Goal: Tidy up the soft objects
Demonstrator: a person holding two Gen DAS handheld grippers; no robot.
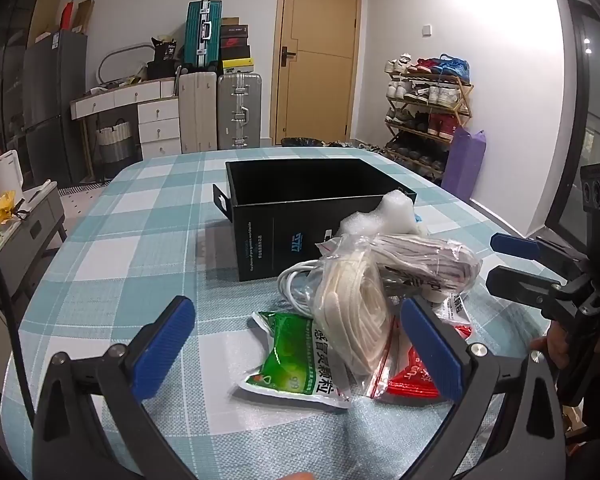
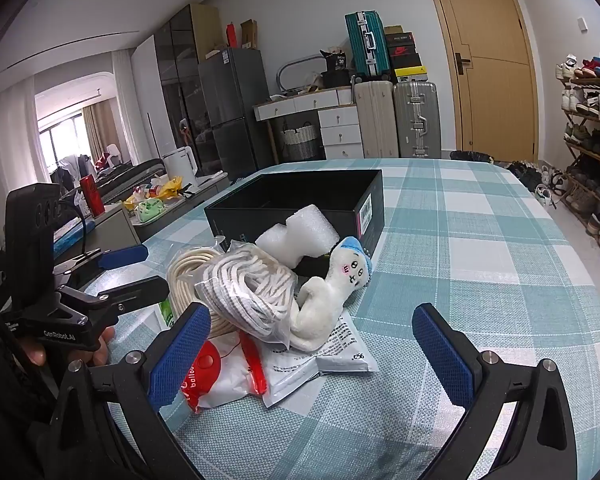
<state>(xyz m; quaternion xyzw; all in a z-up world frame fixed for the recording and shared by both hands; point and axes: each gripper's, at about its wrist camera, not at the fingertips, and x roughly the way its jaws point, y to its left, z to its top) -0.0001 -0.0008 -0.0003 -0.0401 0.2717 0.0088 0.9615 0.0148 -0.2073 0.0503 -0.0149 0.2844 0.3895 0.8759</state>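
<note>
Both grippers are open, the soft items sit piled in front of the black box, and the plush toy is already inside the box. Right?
Not quite. The right wrist view shows the plush toy outside the black box, lying on the pile in front of it. The rest holds.

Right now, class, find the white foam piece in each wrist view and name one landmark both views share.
Left wrist view: the white foam piece sits right of centre, against the black box's near right corner, behind the bagged ropes.
Right wrist view: it lies at centre, in front of the box's near wall, behind the plush toy.
Shared landmark: the open black box.
</note>
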